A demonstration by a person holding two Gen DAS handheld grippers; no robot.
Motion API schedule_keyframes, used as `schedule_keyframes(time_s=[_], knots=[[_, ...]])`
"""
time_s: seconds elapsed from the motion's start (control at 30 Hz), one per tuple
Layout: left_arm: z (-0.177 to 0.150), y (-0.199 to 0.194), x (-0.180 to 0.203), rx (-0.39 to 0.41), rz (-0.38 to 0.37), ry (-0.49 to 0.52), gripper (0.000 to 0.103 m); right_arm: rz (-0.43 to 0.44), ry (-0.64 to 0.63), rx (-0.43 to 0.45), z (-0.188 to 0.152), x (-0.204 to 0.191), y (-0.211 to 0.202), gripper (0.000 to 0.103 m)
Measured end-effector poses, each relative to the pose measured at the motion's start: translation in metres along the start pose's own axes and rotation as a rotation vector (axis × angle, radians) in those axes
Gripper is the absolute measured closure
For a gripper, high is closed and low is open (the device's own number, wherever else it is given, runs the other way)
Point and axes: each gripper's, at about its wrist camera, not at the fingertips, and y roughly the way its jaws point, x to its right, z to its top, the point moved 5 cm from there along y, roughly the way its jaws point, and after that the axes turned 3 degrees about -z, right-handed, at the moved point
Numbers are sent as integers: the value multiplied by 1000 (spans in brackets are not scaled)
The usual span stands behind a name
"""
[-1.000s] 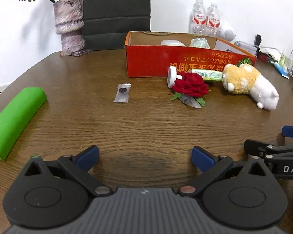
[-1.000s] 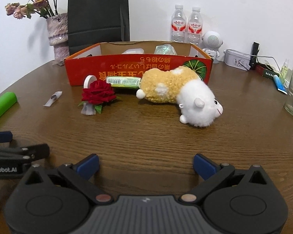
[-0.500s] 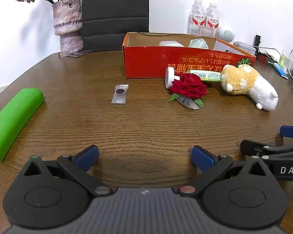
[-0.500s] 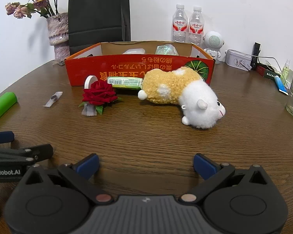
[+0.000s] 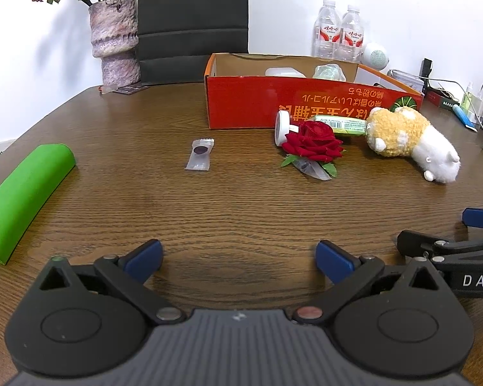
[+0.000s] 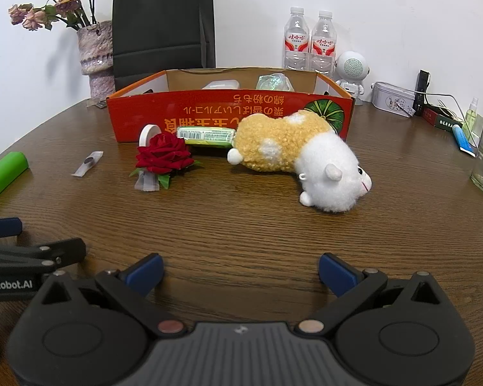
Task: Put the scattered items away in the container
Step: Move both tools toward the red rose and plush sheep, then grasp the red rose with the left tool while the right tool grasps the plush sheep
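So I had both grippers low over the brown wooden table (image 5: pixel 241 199), side by side and well back from the mess. My left gripper (image 5: pixel 240 254) was spread wide with nothing between its blue pads, and my right gripper (image 6: pixel 241 268) was the same — wide open, holding nothing.

The red cardboard box (image 6: pixel 209 119) sat toward the back of the table, open on top, with a white thing and a crinkly clear-wrapped thing already inside. Everything else was still out on the wood in front of it. The plush toy (image 6: pixel 293 157), tan body and white head, lay on its side just ahead of the box's front wall. Right beside its tan end was a green packet (image 6: pixel 206 135) with a barcode, lying flat against the foot of the box. The red rose (image 6: pixel 163 156) lay next to that, and a small white roll (image 6: pixel 146 133) stood on edge just behind it. Off to the left, well apart from the rest, lay a small clear sachet (image 5: pixel 200 154) with a dark round spot in it — on its own on bare wood. A green foam roll (image 5: pixel 22 189) lay at the far left edge.
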Motion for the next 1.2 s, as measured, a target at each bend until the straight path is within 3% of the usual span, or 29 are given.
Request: schedule_keyframes(time_s=[0.3, 0.43, 0.53, 0.6, 0.63, 0.7, 0.73, 0.77, 0.8, 0.87, 0.97, 1.03, 1.07, 1.13, 1.2], knots=[[1, 0, -1, 2, -8, 11, 0, -14, 13, -1, 2, 0, 2, 0], [24, 1, 7, 62, -88, 64, 0, -72, 54, -9, 8, 0, 9, 0], [63, 13, 16, 82, -180, 88, 0, -7, 10, -109, 16, 14, 10, 2], [84, 34, 28, 68, -231, 133, 0, 4, 76, -52, 20, 39, 1, 17], [91, 46, 34, 57, -228, 164, 0, 16, 122, 8, 24, 53, -6, 17], [93, 72, 43, 10, -142, 211, 0, 26, 72, 72, 34, 68, -13, 12], [91, 82, 45, -16, -117, 230, 2, -15, 9, 74, 41, 71, -10, 12], [87, 88, 45, -32, -122, 230, 17, -58, -34, 76, 48, 73, -6, 12], [84, 89, 43, -33, -151, 193, 43, -78, -60, 79, 56, 75, -1, 12], [84, 82, 35, -33, -200, 127, 56, -53, -90, 89, 72, 73, 12, 12], [79, 69, 33, -2, -209, 145, 60, 1, -135, 74, 90, 65, 44, 17], [74, 57, 31, 20, -198, 143, 60, 0, -161, 44, 95, 61, 65, 35], [71, 49, 29, 34, -199, 133, 60, -31, -170, 26, 94, 57, 71, 58], [65, 27, 23, 74, -213, 107, 60, -39, -180, 24, 84, 54, 68, 57], [59, 9, 17, 102, -260, 56, 60, 7, -181, 37, 69, 54, 51, 58]])
